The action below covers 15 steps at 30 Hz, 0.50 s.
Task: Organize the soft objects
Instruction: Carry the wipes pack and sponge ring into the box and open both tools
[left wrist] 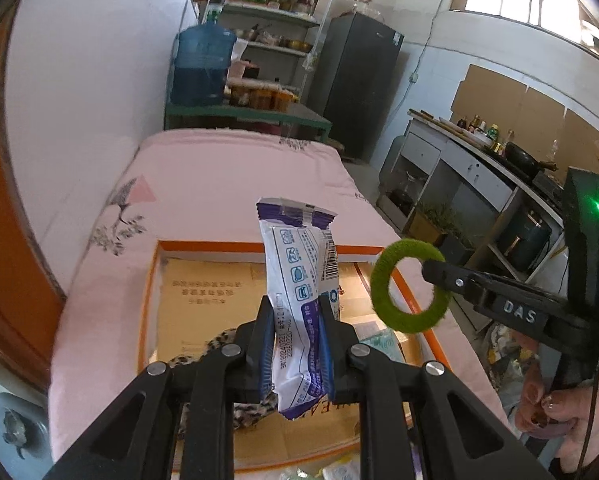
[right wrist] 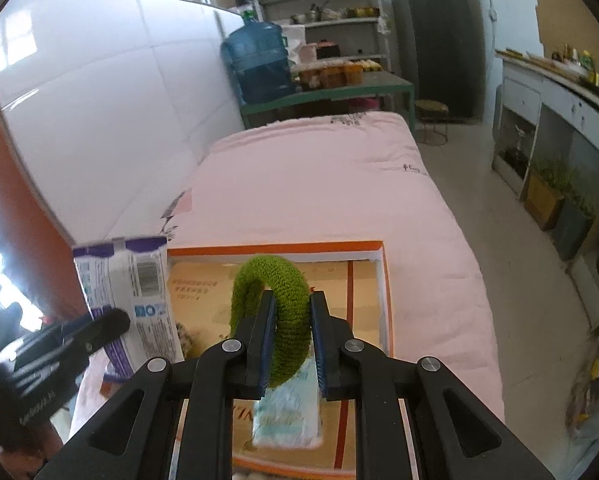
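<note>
Both loads hang above the orange-rimmed box [right wrist: 383, 280] on the pink bed [right wrist: 319, 184], presumably for dropping in: the left claw [left wrist: 295, 344] pinches a white-and-purple packet [left wrist: 299, 280] upright, while at 3 o'clock the right claw [right wrist: 291, 336] clamps a green fuzzy ring [right wrist: 279, 312] (edge-on, so it dangles clear).

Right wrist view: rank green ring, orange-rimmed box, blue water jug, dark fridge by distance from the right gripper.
1. green ring: clamped in the right gripper.
2. orange-rimmed box: just below, on the pink bed.
3. blue water jug: beyond the bed, left.
4. dark fridge: back wall, right.
</note>
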### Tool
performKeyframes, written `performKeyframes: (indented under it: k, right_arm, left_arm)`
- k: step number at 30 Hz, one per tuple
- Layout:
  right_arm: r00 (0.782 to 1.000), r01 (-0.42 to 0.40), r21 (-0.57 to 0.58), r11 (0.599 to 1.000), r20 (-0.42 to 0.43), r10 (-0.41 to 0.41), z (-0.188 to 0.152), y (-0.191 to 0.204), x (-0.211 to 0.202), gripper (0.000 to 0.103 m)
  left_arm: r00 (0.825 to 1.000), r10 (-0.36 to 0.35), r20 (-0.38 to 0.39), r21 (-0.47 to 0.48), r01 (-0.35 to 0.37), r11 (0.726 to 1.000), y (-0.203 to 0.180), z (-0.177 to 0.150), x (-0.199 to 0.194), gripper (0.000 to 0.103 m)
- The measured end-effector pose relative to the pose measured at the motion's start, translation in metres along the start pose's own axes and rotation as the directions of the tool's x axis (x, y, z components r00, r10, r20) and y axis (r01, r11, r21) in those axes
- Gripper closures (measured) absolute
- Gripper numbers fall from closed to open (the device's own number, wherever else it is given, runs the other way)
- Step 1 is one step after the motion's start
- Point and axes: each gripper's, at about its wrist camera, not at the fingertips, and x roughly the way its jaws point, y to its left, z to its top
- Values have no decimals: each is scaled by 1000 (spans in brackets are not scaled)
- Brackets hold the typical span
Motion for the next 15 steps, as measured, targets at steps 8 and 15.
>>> performKeyframes:
  k: [8,15]
  right_arm:
    - [997,13,40,999,-72,-10,17,-13,44,85]
    - [994,18,69,997,-111,-11,13,-22,63,85]
  left_arm:
    - [997,-4,-72,-27,2,1000,0,11,39,83]
    - [992,17,-122,-30,-21,999,2,10,61,83]
